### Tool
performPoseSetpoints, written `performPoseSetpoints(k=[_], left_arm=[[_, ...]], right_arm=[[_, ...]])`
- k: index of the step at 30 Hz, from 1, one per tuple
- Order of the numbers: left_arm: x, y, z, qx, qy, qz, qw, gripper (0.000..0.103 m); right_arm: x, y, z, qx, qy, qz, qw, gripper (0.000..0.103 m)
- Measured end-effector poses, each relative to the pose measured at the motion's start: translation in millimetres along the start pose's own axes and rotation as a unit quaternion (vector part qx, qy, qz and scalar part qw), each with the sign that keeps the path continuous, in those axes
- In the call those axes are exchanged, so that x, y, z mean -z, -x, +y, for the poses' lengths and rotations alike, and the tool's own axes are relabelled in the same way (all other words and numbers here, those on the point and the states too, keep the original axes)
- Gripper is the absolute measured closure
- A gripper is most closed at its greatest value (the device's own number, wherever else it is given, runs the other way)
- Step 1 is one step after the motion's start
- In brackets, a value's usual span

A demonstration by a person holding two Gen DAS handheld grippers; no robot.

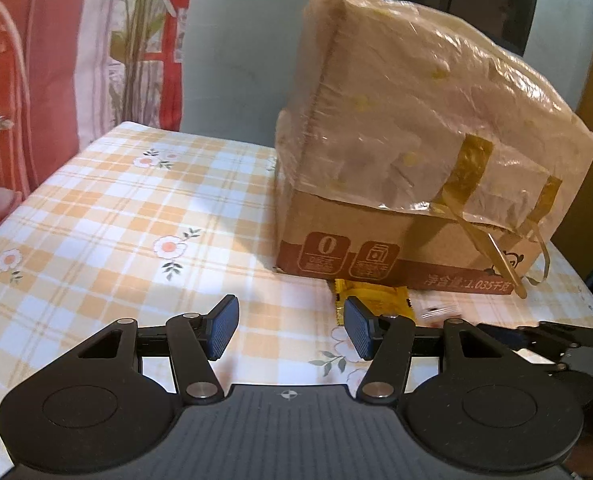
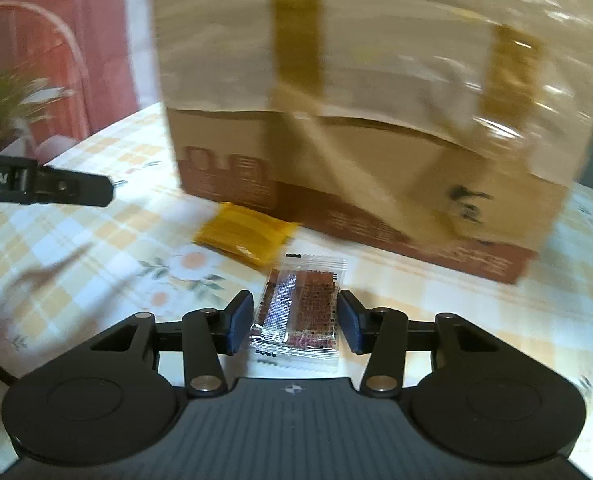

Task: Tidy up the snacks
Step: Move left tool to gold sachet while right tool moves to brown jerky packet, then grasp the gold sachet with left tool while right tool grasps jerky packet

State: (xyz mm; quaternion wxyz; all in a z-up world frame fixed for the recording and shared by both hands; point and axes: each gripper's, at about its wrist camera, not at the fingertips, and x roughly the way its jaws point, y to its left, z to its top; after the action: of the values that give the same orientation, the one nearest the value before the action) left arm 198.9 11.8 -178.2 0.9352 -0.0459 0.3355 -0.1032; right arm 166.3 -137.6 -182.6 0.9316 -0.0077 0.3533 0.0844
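A cardboard box wrapped in a clear plastic bag stands on the checked tablecloth; it also shows in the right wrist view. A yellow snack packet lies at its front base, also seen in the right wrist view. A clear packet with a dark red snack lies flat between the open fingers of my right gripper; I cannot tell whether the pads touch it. My left gripper is open and empty, just left of the yellow packet.
A red and white floral curtain hangs behind the table's left edge. A grey chair back stands behind the box. The left gripper's body shows at the left of the right wrist view.
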Motion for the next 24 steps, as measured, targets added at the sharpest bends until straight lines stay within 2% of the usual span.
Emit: performPoseSetpoints(k=[3,6,12,17,24], left_arm=[[-3.4,-10.4,-5.3,0.011,-0.005,0.009,0.9999,0.043],[-5.6,-21.7,-11.7,0.023,-0.010,0.016,0.9995,0.043],[-5.6,-44.4,-33.7,0.040,-0.034,0.027,0.9982,0.043],[-3.3,-57.6,-49.4,0.037,-0.062,0.034,0.9968,0.043],[0.2,-73.8,-58.3,0.026,-0.073,0.046,0.9960,0.043]], right_arm=[[2.2,1.6,-14.3,0.024,-0.022,-0.008,0.999,0.054],[3.9,3.6,-23.4,0.026,-0.043,-0.016,0.999,0.054],[4.8,3.9,-26.8,0.021,-0.042,-0.023,0.999,0.054],[6.9,5.5,-33.8,0.015,-0.063,-0.028,0.997,0.054],[7.5,4.0,-33.4,0.011,-0.060,-0.030,0.998,0.054]])
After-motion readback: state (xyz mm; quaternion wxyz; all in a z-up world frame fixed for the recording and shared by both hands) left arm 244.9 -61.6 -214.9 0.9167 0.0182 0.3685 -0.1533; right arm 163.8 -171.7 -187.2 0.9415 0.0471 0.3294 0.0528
